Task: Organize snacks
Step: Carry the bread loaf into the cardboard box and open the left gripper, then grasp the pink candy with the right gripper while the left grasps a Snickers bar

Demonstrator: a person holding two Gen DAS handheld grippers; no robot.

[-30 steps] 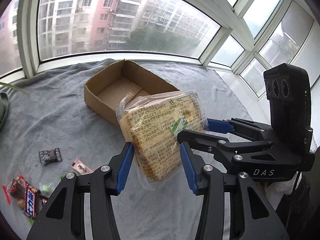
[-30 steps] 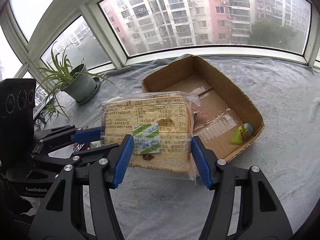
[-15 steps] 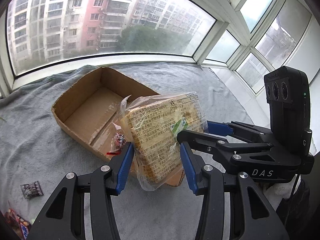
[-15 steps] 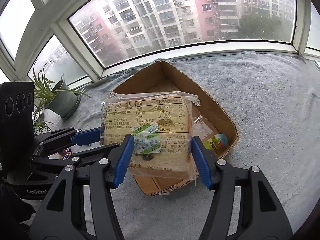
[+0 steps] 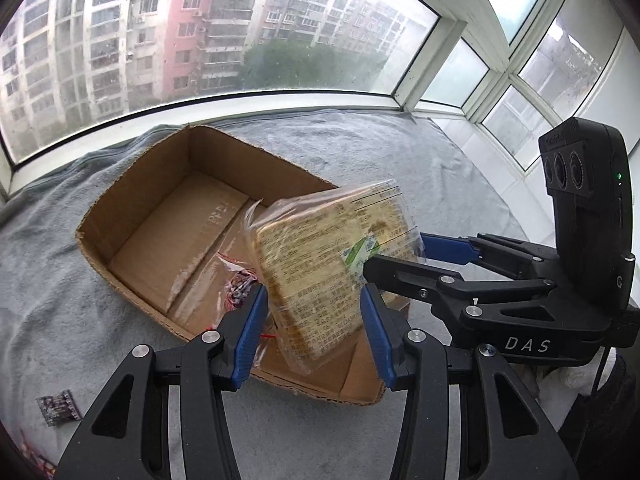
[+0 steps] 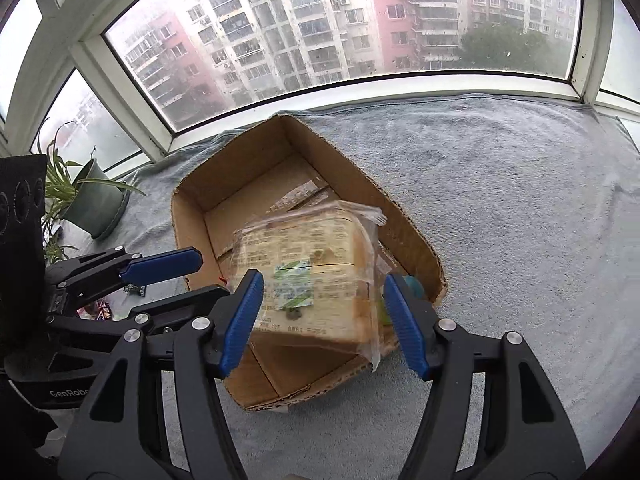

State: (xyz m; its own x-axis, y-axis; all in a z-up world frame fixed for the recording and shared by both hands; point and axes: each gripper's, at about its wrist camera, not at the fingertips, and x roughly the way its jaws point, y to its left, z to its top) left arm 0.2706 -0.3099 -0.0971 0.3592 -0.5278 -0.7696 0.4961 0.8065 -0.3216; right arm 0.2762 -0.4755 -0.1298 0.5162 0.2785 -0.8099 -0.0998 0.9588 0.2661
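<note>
A: Where is the bread packet (image 6: 310,276)?

B: Over the near end of the cardboard box (image 6: 288,152), which sits on the grey blanket (image 6: 520,240). The left gripper (image 5: 312,328) is clenched on its lower end. The right gripper (image 6: 320,312) has just been opening, and its right pad stands clear of the wrapper.

A: How to finish well?

B: I'd lower it flat beside the small snacks in the box, then release the left.
</note>
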